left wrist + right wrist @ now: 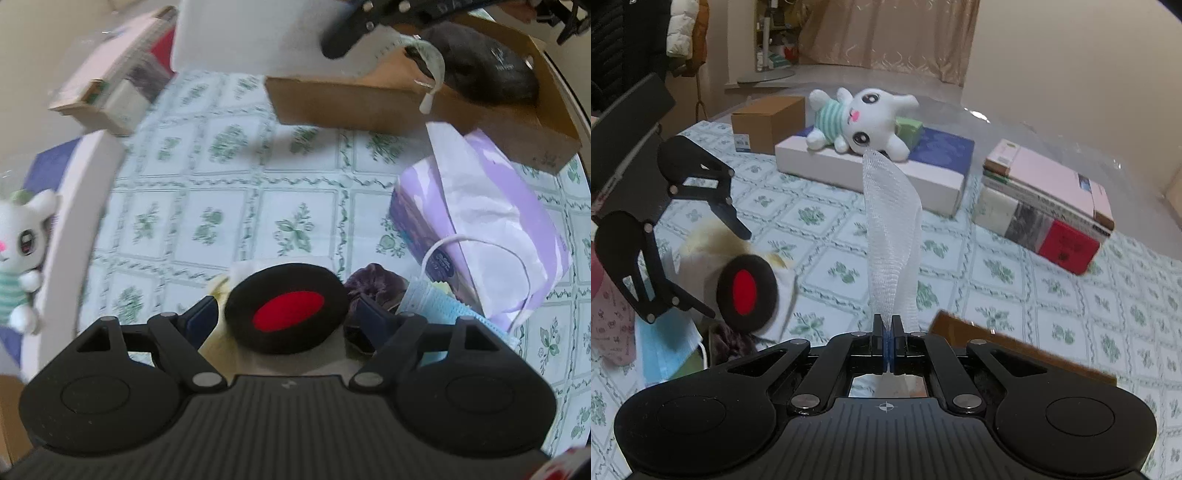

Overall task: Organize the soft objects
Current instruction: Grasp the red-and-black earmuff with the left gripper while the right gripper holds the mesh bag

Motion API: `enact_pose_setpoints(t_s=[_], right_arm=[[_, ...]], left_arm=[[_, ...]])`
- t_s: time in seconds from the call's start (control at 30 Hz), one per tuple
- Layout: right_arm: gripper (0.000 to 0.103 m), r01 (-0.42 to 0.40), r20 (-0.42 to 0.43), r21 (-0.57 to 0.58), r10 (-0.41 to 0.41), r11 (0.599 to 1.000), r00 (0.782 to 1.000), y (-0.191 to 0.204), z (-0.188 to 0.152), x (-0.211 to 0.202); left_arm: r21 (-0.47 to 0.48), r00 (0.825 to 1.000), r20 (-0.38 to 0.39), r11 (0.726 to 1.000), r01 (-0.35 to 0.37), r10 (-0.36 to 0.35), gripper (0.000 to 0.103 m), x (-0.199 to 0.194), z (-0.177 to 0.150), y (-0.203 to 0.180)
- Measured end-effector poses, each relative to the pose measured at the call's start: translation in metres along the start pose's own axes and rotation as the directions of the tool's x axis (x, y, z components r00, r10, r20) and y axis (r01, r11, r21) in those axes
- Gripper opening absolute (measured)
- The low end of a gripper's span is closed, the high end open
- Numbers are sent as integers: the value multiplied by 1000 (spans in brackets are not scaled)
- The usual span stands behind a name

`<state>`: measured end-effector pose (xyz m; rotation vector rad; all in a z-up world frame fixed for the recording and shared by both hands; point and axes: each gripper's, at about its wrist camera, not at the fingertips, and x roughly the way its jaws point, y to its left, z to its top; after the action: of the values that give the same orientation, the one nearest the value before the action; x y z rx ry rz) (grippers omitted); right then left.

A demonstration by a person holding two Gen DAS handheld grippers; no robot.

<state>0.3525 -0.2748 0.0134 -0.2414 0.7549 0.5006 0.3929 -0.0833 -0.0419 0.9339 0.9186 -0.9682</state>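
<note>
Between the fingers of the left gripper (286, 314), which stand wide apart and point steeply down, lies the round black foam pad with a red oval centre (287, 308), face up on a heap of soft things on the worktop (229, 206) with its green-leaf checked cloth. Taking this pad as landmark: a dark purple velvety scrunchie (376, 286) lies just to its right, a pale blue pleated face mask (436, 299) beyond that, and a lilac tissue pack with white paper (480, 206) farther right. Beyond the pad, across bare cloth, stands the open brown cardboard box (369, 107) holding a dark grey soft pouch (484, 66).

The pad's long axis runs across the gap from one finger to the other, so the fingers (201, 319) bracket its widest span; neither appears to press on it yet. The left hand is judged the nearer, and the coming move turns on closing over that width, or on rolling the wrist to take the narrower one.

The right gripper (889, 325) has its fingers together, clamped on a strip of white mesh netting (892, 236) that rises from them. In its view the pad (746, 293) sits low at left under the left gripper (727, 275), while the box rim (1015, 347) lies just beside the right fingers. A white plush rabbit in a green striped shirt (860, 122) lies on a white and blue flat box (923, 173), well apart from the pad.
</note>
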Motion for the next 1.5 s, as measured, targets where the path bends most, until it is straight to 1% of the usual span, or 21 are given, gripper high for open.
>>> enact_pose_setpoints(t_s=[0.07, 0.13, 0.37, 0.47, 0.5, 0.53, 0.57, 0.63, 0.73, 0.8, 0.9, 0.93, 0.97, 1.0, 1.07, 1.13, 1.17, 1.23, 1.27, 1.37, 1.5], right_arm=[[1, -6, -7, 17, 6, 1000, 1000, -4, -6, 1], [1, -10, -12, 29, 10, 1000, 1000, -6, -11, 2], [1, -11, -20, 55, 12, 998, 1000, -11, -26, 1], [1, -4, -17, 72, 5, 997, 1000, -14, -31, -2], [1, -4, -16, 78, 5, 997, 1000, -16, -32, -3], [1, -3, -15, 83, 5, 997, 1000, -16, -33, -4], [1, -2, -13, 88, 3, 996, 1000, -17, -34, -6], [1, -2, -7, 95, 2, 995, 1000, -17, -34, -9], [1, -2, -1, 96, 2, 995, 1000, -15, -34, -14], [1, -2, 2, 95, 2, 995, 1000, -13, -33, -16], [1, -1, 3, 99, 1, 995, 1000, -13, -34, -17], [1, -1, 2, 103, 1, 995, 1000, -13, -35, -17], [1, -1, 0, 107, 1, 994, 1000, -14, -35, -16], [1, 0, -1, 111, 0, 994, 1000, -14, -35, -15], [1, 4, -4, 111, -3, 994, 1000, -15, -35, -13], [1, 7, -6, 110, -7, 994, 1000, -15, -35, -12], [1, 8, -6, 110, -7, 994, 1000, -15, -35, -12], [1, 9, -5, 109, -8, 994, 1000, -14, -35, -12], [1, 10, -5, 109, -9, 994, 1000, -13, -35, -12], [1, 12, 0, 110, -12, 994, 1000, -12, -33, -14], [1, 13, 17, 115, -15, 993, 1000, -8, -30, -24]], left_arm=[[19, 1000, -15, 1000, 13, -12, 80, 8, 3, 0], [25, 1000, -28, 1000, 9, -9, 80, 15, 5, 1], [22, 998, -55, 1000, 1, 0, 80, 27, 5, 6], [14, 999, -50, 1000, -3, 4, 76, 25, 5, 6], [8, 999, -45, 1000, -3, 3, 72, 23, 5, 6], [5, 999, -38, 1000, 5, -5, 49, 21, 5, 6], [-2, 999, -32, 1000, 4, -4, 37, 18, 6, 6], [-13, 1000, -20, 1000, -23, 23, 36, 13, 8, 7], [-37, 1000, -20, 999, -8, 8, 26, 8, 8, 8], [-25, 1000, -25, 1000, -8, 7, 26, 7, 8, 5], [25, 999, -32, 1000, -2, 3, 26, 9, 3, -3], [37, 999, -39, 999, 2, -1, 27, 10, 1, -5], [57, 999, -54, 998, 6, -3, 35, 13, -1, -7], [77, 998, -65, 997, 4, 1, 38, 15, -3, -9], [108, 996, -83, 994, -11, 20, 39, 21, -6, -12], [98, 996, -83, 995, -19, 27, 39, 25, -8, -11], [81, 997, -71, 997, -19, 25, 32, 25, -8, -8], [61, 999, -51, 998, -14, 17, 23, 21, -7, -6], [55, 999, -40, 998, -17, 19, 20, 19, -6, -4], [29, 999, -14, 999, -31, 32, 13, 7, -3, -1], [-38, 996, 45, 996, -78, 79, 10, -20, 1, 4]])
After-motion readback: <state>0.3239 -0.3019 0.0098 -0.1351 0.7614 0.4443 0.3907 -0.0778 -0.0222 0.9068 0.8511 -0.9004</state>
